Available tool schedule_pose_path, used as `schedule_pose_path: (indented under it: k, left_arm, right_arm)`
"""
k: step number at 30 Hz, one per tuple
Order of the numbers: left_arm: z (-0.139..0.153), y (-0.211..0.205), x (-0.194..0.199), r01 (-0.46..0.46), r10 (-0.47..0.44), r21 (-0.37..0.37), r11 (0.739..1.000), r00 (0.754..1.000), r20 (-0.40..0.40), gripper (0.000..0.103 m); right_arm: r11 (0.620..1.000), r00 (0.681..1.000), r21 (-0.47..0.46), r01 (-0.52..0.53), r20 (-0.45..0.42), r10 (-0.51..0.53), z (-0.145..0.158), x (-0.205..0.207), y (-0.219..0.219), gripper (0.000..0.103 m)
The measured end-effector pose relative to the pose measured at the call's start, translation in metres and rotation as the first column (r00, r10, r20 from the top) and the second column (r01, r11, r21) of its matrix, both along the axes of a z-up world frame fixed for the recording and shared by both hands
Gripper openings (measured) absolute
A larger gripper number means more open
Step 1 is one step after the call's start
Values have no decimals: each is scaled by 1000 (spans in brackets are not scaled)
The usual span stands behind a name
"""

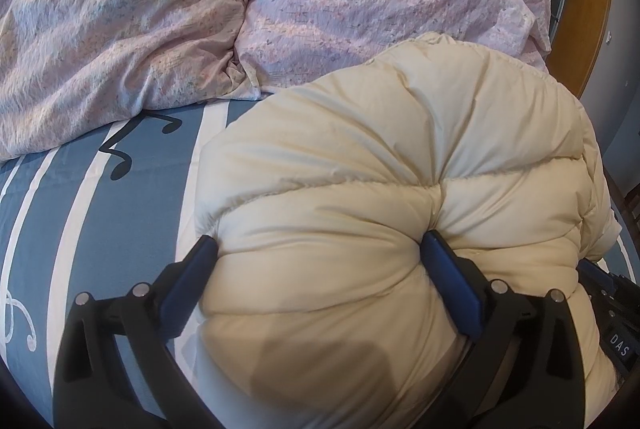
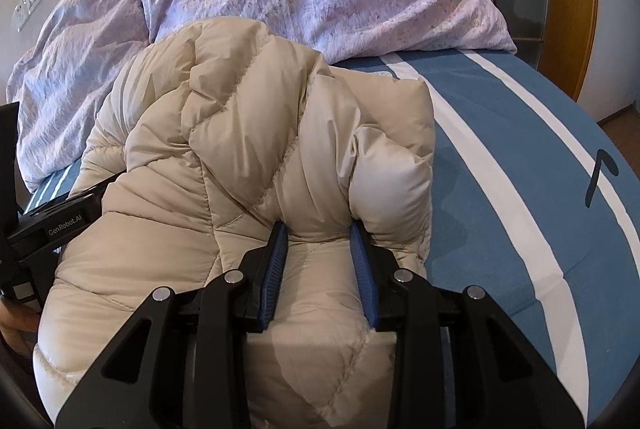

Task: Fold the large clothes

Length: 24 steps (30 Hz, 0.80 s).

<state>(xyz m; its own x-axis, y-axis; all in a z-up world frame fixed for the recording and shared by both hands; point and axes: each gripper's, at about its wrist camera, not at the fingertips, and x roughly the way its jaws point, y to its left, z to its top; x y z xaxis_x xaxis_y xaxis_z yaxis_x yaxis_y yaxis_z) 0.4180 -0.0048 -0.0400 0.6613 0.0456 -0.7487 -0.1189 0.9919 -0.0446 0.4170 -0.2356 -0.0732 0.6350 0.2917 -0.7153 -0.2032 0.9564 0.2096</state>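
Cream quilted puffer jacket [image 1: 400, 189] fills the left wrist view from centre to 5 o'clock, lying on the blue-striped bedsheet [image 1: 120, 209]. Left gripper [image 1: 320, 253] clamps a thick fold. "DAS" label [image 1: 619, 352], possibly partial, at 4 o'clock. Lilac duvets [image 1: 160, 9] at 12.

Right wrist view: "GenRobot.AI" [image 2: 64, 227] at 9 o'clock. Right gripper [image 2: 319, 239] pinches a jacket roll.
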Motion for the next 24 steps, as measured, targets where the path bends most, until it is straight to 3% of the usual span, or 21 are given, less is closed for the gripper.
schedule_pose_path:
  k: [24]
  left_arm:
    - [0,1,0,2,-2,2,1000,1000,2,101]
  right_arm:
    - [1000,1000,17,-6,12,5,-1,-1,-2,36]
